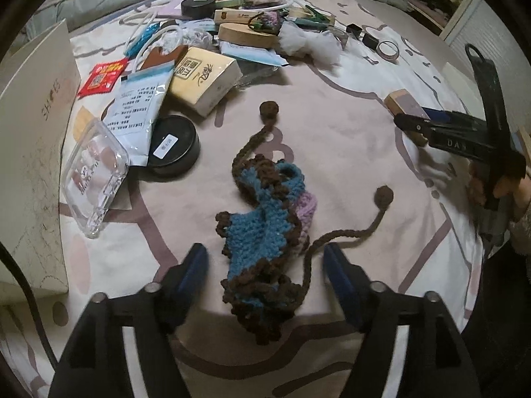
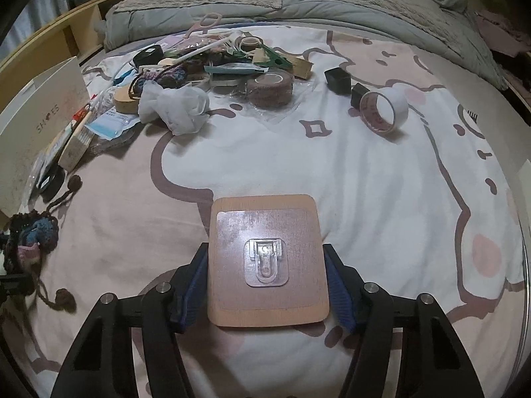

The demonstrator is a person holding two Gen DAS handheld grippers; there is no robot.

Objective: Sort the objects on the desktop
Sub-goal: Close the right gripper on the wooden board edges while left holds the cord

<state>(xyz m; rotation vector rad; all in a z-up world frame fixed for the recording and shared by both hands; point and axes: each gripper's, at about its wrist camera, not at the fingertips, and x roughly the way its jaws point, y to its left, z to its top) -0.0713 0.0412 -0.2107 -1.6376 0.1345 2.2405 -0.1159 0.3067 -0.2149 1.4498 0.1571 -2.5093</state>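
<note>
Knitted pouch (image 1: 265, 232) is lying free between your left gripper's (image 1: 265, 278) spread fingers, while your right gripper's (image 2: 267, 285) fingers are flanking the wooden hook plaque (image 2: 265, 258), contact unclear.

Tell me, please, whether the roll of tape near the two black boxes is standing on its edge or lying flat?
On its edge. The roll of tape shows its open hole sideways to the right wrist camera, resting on the bedsheet by its curved outer band.

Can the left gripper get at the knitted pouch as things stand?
Probably yes. The left gripper is open, with the knitted pouch lying loose on the bedspread between its fingers and nothing on top of it. Its brown cord trails near one finger and might snag.
</note>
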